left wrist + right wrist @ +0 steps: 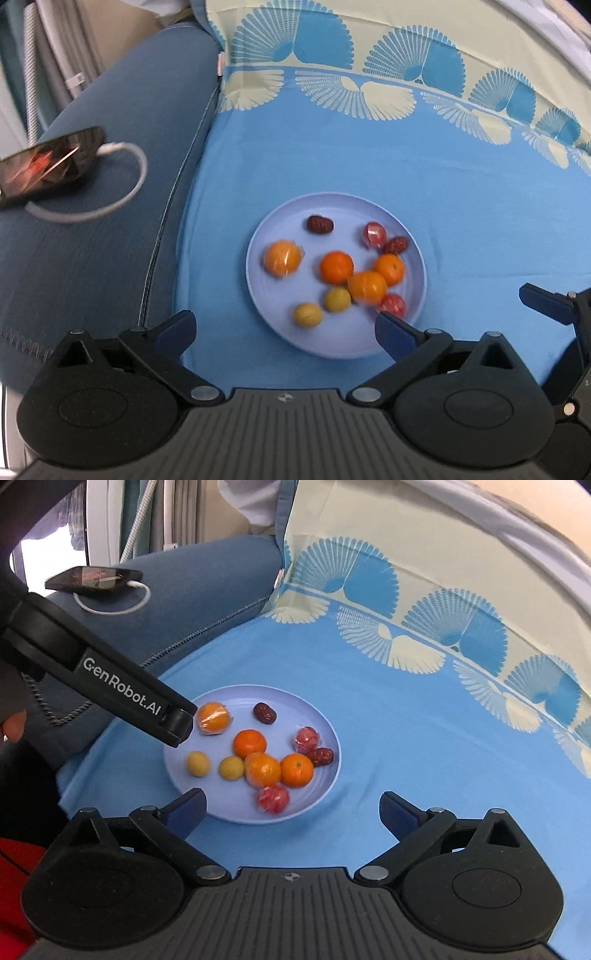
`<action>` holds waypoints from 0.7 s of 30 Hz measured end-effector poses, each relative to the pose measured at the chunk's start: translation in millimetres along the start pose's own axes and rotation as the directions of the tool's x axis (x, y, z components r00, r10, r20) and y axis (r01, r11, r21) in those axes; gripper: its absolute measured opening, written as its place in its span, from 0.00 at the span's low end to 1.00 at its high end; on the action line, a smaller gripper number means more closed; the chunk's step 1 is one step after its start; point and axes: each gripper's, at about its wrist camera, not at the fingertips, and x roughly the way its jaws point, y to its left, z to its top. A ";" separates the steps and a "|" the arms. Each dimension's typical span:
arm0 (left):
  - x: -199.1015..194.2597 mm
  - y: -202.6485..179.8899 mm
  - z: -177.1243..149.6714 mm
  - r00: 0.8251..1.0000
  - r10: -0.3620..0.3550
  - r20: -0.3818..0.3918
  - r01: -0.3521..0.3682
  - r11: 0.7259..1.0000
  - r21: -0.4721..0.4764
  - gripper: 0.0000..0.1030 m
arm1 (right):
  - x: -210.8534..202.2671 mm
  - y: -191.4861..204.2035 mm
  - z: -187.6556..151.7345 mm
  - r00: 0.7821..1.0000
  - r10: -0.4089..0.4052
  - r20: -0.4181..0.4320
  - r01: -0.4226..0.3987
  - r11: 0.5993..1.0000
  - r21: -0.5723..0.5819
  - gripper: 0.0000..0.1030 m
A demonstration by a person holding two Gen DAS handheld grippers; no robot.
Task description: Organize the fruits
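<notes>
A pale blue plate (273, 332) (317, 797) lies on a blue cloth and holds several fruits: oranges (336, 267) (249, 743), one wrapped orange (282, 258) (211, 717), two yellow fruits (307, 314) (198, 763), red wrapped fruits (375, 234) (273, 798) and two dark red dates (320, 224) (264, 713). My left gripper (284, 326) is open and empty just above the plate's near rim; its body also shows in the right wrist view (173, 723). My right gripper (293, 808) is open and empty at the plate's near edge; one finger (546, 304) shows at the right.
A blue sofa arm (110, 221) (207, 590) lies left of the cloth. A phone (48, 162) (94, 579) with a white cable (122, 195) rests on it. The patterned cloth (406, 155) (424, 709) rises at the back.
</notes>
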 end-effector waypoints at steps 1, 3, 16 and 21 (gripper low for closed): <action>-5.8 -0.2 -5.4 1.000 -0.001 0.005 0.001 1.000 -0.004 1.00 | -7.1 2.6 -3.1 1.000 -0.005 0.009 0.005 1.000 -0.005 0.98; -16.7 -1.4 -14.7 1.000 0.009 0.020 -0.009 1.000 -0.006 1.00 | -18.0 8.0 -7.3 0.999 -0.013 0.030 0.014 1.000 -0.024 0.99; -60.8 -6.8 -48.4 0.992 0.073 0.101 -0.074 0.997 0.004 1.00 | -70.4 14.6 -18.1 0.985 -0.073 0.155 0.079 0.996 -0.031 0.99; -65.8 -7.8 -53.4 0.992 0.074 0.100 -0.074 0.997 0.002 1.00 | -78.6 14.3 -21.2 0.982 -0.077 0.170 0.084 0.996 -0.031 0.99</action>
